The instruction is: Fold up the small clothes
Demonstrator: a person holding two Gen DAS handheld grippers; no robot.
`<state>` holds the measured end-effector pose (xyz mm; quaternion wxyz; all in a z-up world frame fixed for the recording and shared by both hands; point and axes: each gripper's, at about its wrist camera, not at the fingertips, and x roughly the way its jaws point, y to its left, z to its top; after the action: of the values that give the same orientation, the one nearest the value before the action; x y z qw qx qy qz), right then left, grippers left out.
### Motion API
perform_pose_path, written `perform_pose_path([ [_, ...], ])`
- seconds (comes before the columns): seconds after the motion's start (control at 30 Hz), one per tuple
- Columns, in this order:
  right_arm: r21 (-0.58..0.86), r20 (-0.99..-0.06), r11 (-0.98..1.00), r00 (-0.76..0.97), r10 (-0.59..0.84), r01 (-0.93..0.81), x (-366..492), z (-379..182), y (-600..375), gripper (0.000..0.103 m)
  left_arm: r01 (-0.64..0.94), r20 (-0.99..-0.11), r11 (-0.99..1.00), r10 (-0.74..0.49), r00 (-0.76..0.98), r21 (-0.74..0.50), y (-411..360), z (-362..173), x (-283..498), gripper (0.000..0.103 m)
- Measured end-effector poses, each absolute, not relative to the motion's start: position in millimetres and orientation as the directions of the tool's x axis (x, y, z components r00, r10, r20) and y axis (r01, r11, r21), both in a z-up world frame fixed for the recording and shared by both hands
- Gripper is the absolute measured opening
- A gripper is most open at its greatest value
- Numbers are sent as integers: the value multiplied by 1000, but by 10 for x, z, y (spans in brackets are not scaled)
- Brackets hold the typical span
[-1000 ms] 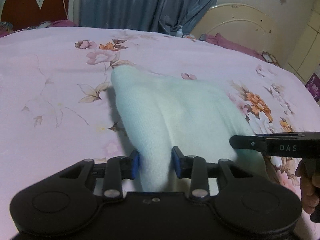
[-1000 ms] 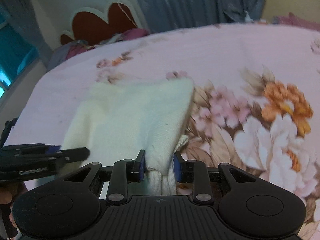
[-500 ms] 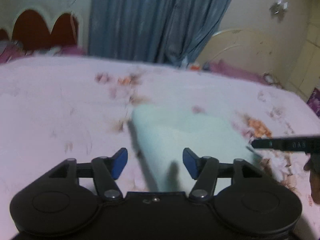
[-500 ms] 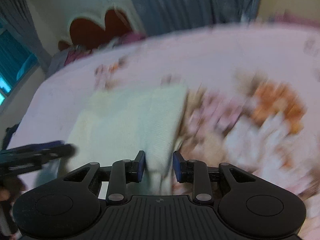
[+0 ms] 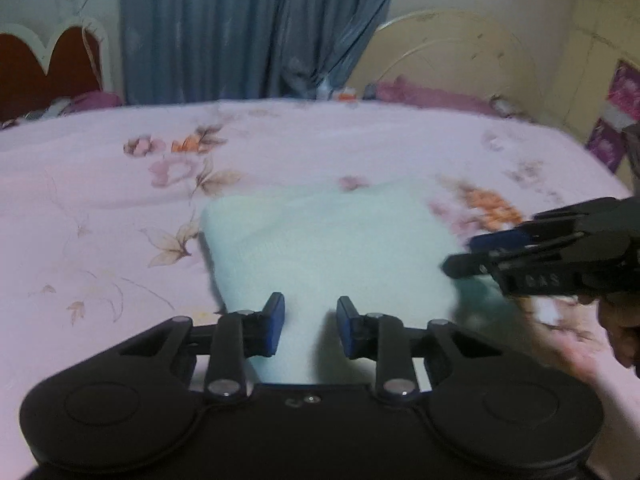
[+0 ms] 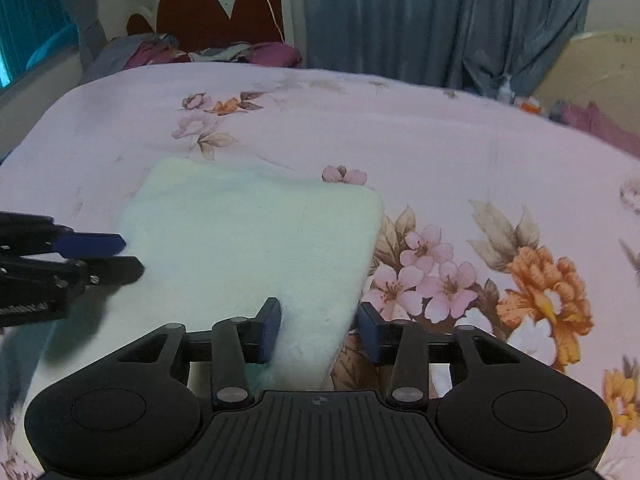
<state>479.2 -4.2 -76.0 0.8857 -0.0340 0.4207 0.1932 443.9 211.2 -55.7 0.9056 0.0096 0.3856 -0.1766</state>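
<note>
A pale folded cloth [image 6: 256, 248] lies on the floral bed [image 6: 460, 160], centre-left of the right view. The left tongs [image 5: 310, 326] are closing, the right tongs [image 6: 318, 330] opening; each straddles the cloth's near edge without gripping.

I am seeing open bedspread [image 6: 460, 152] stretching far and right of the folded cloth [image 6: 256, 248], free for passing. My left claw [image 6: 132, 256] is crowding the cloth's left edge; a headboard [image 6: 216, 12] and curtain [image 6: 440, 20] are closing the far side.
</note>
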Motion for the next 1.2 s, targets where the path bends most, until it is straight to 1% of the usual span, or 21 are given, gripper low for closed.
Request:
perform_pose_path([
  [0.03, 104, -741, 917, 584, 330, -386, 4705, -680, -32, 26, 329, -696, 936, -320, 643, -126, 2130, -531, 4330, 23],
  [0.07, 99, -731, 911, 592, 339, -399, 4612, -616, -13, 23, 329, -694, 935, -322, 644, -129, 2116, -530, 4234, 21],
  [0.1, 94, -724, 903, 594, 351, -419, 4499, -573, -1, 22, 331, -691, 934, -327, 644, -133, 2108, -532, 4140, 21],
  [0.17, 90, -725, 883, 578, 375, -460, 4306, -537, 39, 22, 325, -690, 933, -336, 641, -152, 2081, -540, 3959, 21],
  [0.23, 94, -750, 865, 536, 387, -493, 4187, -587, 72, 22, 315, -697, 938, -322, 640, -144, 2034, -581, 3814, 22],
  [0.3, 51, -777, 861, 521, 353, -506, 4108, -702, 85, 22, 300, -712, 947, -291, 640, -117, 1970, -662, 3730, 21],
  [0.37, 3, -805, 872, 517, 292, -489, 4094, -852, 55, 22, 286, -730, 949, -287, 620, -131, 1938, -754, 3679, 21],
  [0.43, 35, -806, 884, 510, 301, -466, 4100, -909, -29, 22, 278, -732, 953, -274, 624, -120, 1883, -786, 3606, 21],
  [0.67, 35, -807, 889, 511, 294, -457, 3892, -891, -190, 22, 245, -739, 965, -231, 632, -93, 1787, -772, 3346, 21],
  [0.77, 40, -812, 900, 511, 283, -435, 3724, -866, -319, 22, 229, -739, 970, -211, 640, -79, 1760, -689, 3184, 21],
  [0.8, 53, -799, 904, 525, 293, -424, 3651, -811, -383, 22, 222, -730, 972, -209, 651, -80, 1758, -640, 3114, 21],
  [0.87, 101, -761, 912, 559, 328, -398, 3482, -655, -546, 22, 188, -709, 979, -185, 680, -75, 1764, -554, 2964, 32],
  [0.93, 109, -734, 919, 593, 332, -379, 3324, -540, -645, 22, 151, -706, 985, -164, 689, -81, 1776, -517, 2839, 33],
  [1.0, 142, -713, 918, 606, 354, -369, 3168, -426, -736, 22, 117, -703, 988, -152, 695, -98, 1792, -504, 2717, 38],
  [1.03, 159, -705, 917, 608, 365, -366, 3116, -377, -758, 22, 104, -704, 990, -141, 696, -96, 1789, -497, 2665, 43],
  [1.1, 173, -690, 916, 619, 376, -362, 2973, -294, -803, 22, 85, -695, 993, -120, 709, -85, 1764, -458, 2527, 49],
  [1.13, 176, -684, 915, 623, 378, -362, 2895, -260, -822, 22, 81, -692, 993, -116, 712, -83, 1746, -436, 2475, 58],
  [1.17, 182, -681, 914, 625, 382, -361, 2825, -234, -840, 22, 73, -686, 994, -110, 719, -82, 1727, -405, 2409, 71],
  [1.2, 189, -678, 913, 624, 387, -361, 2763, -214, -851, 22, 62, -671, 995, -100, 735, -79, 1705, -361, 2335, 79],
])
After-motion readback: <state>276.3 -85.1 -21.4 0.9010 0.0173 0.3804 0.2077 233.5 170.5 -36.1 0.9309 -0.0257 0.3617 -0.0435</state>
